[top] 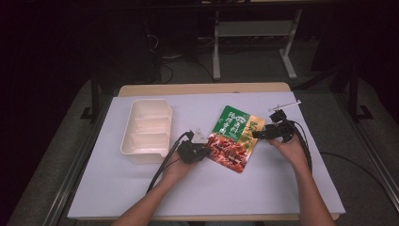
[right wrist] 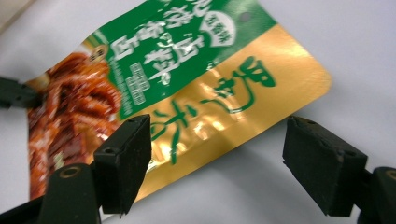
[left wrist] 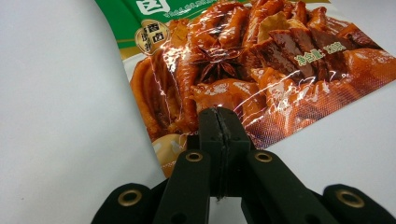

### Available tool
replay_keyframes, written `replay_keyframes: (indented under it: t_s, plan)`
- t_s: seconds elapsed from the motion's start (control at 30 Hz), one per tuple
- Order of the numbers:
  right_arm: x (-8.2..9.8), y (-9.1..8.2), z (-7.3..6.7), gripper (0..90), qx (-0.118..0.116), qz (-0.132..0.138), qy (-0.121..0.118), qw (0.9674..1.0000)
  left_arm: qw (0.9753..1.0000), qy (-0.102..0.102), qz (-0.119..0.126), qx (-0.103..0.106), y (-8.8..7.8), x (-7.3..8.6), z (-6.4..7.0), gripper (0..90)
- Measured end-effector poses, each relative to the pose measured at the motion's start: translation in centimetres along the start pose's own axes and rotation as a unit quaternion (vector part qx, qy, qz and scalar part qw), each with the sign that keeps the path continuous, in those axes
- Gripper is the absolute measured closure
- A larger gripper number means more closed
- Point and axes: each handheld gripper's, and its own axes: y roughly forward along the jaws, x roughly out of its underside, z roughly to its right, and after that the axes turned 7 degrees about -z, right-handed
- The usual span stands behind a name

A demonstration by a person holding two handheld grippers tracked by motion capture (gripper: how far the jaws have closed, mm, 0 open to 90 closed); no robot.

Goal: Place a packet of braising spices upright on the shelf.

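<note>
A flat food pouch (top: pixel 235 136), green and gold at the top with red braised meat pictured below, lies on the white table mat. My left gripper (top: pixel 204 151) is at the pouch's lower left edge; in the left gripper view its jaws (left wrist: pixel 219 119) are pressed together on the edge of the pouch (left wrist: pixel 261 60). My right gripper (top: pixel 258 134) is at the pouch's gold right side. In the right gripper view its jaws (right wrist: pixel 217 154) stand wide apart, with the gold edge of the pouch (right wrist: pixel 187 84) lying between them, apart from both fingers.
A white tray (top: pixel 127 136) with three compartments stands left of the pouch. A thin pale rod (top: pixel 284 106) lies at the back right of the mat (top: pixel 141 188). Beyond the far table edge are desk legs and cables.
</note>
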Motion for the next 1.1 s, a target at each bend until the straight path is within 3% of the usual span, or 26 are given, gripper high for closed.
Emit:
replay_keyframes:
  t_s: [0.1,0.23,0.37,0.4,0.57,0.7,0.8,0.83,0.87,0.93,1.1]
  plan:
    - [-0.1,0.8,0.7,23.8,-0.003,-0.003,0.020,0.9998,1.0000,0.002,0.001,0.000,0.0,0.0,0.0,89.3]
    - [-0.2,1.6,0.9,24.6,-0.005,-0.005,0.029,0.9996,1.0000,0.007,0.000,-0.004,0.0,0.0,0.1,89.3]
    - [-0.3,2.0,0.8,30.9,-0.014,-0.013,0.027,0.9994,1.0000,0.005,0.000,-0.004,0.0,0.0,0.1,89.3]
    - [-0.2,2.0,0.8,32.1,-0.024,-0.011,0.028,0.9992,1.0000,0.006,0.000,-0.004,0.0,0.0,0.1,89.3]
    - [-0.3,1.7,0.4,39.4,-0.033,-0.004,0.022,0.9992,1.0000,0.006,0.000,-0.004,0.0,0.0,0.1,89.3]
    - [-0.4,0.6,-0.4,60.2,-0.047,0.027,0.008,0.9985,0.9999,0.008,-0.001,-0.007,0.0,0.0,0.2,89.3]
    - [-0.5,0.6,-0.9,75.2,-0.033,0.019,-0.001,0.9993,0.9999,0.010,-0.001,-0.008,0.0,0.0,0.2,89.2]
    - [-0.5,0.6,-0.9,75.2,-0.033,0.019,-0.001,0.9993,0.9999,0.010,-0.001,-0.008,0.0,0.0,0.2,89.2]
    - [-0.4,0.8,-0.9,84.5,-0.040,0.014,0.003,0.9991,0.9999,0.008,0.000,-0.007,0.0,0.0,0.2,89.3]
    - [-0.5,1.0,-1.0,89.2,-0.040,0.011,0.000,0.9992,0.9999,0.008,0.000,-0.007,0.0,0.0,0.2,89.2]
    - [-0.6,0.9,-1.2,86.2,-0.058,0.024,-0.003,0.9980,0.9999,0.010,0.000,-0.007,0.0,0.0,0.2,89.2]
